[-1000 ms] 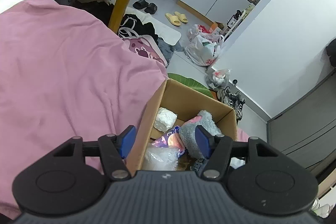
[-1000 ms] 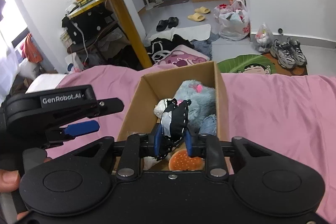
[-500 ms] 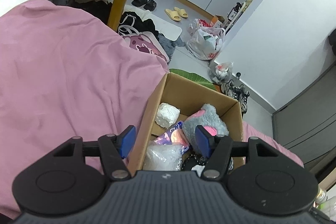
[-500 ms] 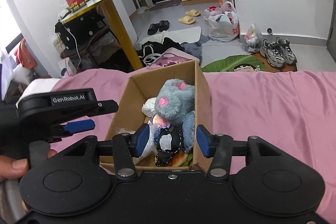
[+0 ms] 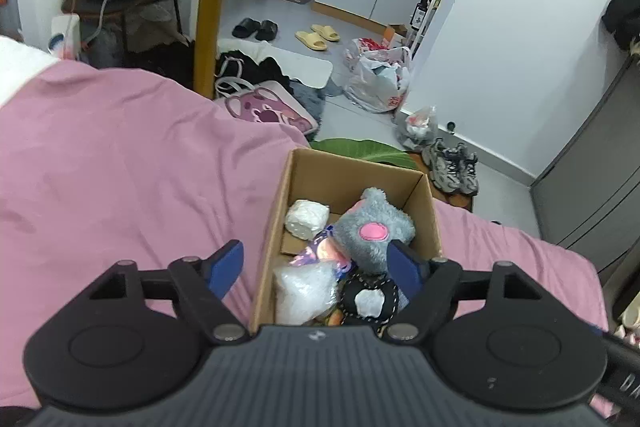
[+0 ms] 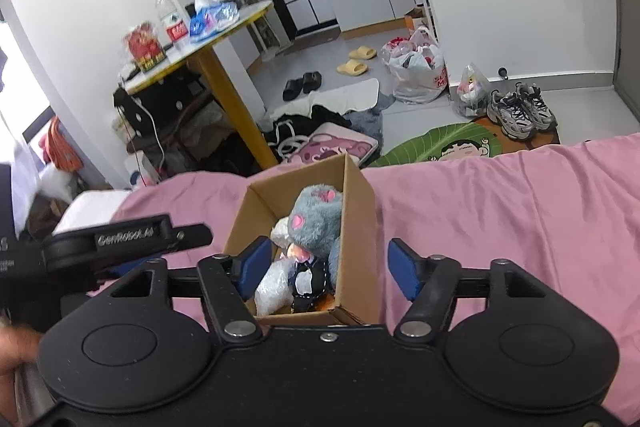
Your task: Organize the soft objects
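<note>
Left to right, as viewed.

1. Left gripper (image 5: 316, 265): fingers spread wide, nothing between them. It hovered above the near-left edge of the box; left finger (image 5: 226, 263) over the bedsheet (image 5: 120, 163), right finger over the box contents.
2. Box (image 5: 352, 169): cardboard, open top, resting on the pink bedsheet near the bed's foot edge. Contents, approx. far to near: white bundle (image 5: 306, 219), grey plush toy (image 5: 372, 227) w/ pink patches, a small pink-and-purple item (type unclear), clear plastic bag (image 5: 302, 291), black-and-white pouch (image 5: 370, 301). An orange item showed at the box bottom in the right view; type unclear.
3. Right gripper (image 6: 326, 267): fingers spread wide, empty, hovering above the near end of the box (image 6: 356, 219), w/ the grey plush toy (image 6: 316, 223) beyond its fingertips.

Status (judgement): all visible soft items sat inside the box; no loose soft items seen on the visible bedsheet. Task appeared near complete or complete. Remaining, if any: items outside both views. Clothes on the floor may or may not be in scope.
</note>
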Tool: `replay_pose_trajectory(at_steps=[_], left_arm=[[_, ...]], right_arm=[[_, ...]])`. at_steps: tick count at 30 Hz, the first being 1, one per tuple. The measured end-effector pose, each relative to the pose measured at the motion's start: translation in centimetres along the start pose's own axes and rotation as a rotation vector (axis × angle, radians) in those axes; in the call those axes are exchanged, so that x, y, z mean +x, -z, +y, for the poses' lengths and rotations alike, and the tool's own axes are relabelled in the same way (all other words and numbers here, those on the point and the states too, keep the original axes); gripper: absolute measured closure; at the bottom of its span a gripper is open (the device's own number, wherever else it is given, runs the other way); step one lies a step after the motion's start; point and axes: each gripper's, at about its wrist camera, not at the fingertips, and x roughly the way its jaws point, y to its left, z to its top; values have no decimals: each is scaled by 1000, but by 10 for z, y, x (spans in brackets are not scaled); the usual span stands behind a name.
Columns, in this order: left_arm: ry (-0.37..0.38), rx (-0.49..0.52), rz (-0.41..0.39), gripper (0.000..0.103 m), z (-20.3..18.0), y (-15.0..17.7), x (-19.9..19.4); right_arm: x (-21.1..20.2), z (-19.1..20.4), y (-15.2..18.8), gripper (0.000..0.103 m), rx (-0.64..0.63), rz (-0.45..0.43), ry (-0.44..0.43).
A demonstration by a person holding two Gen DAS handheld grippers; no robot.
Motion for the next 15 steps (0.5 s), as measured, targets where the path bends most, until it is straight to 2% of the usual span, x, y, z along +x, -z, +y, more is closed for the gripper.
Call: replay_pose_trajectory(at_steps=[6,12,15], left_arm=[[-27,9,-19,14,-12,3,-27],[-58,74,-60,6,-35,9,-55],[-57,64,-65,0,-40,12,-66]], right_arm=[[-23,-6,-5,17,11,-49,-40],[-43,-19,-8,0,38,-88,-58],[-54,-25,-10,0,45,-107,-69]])
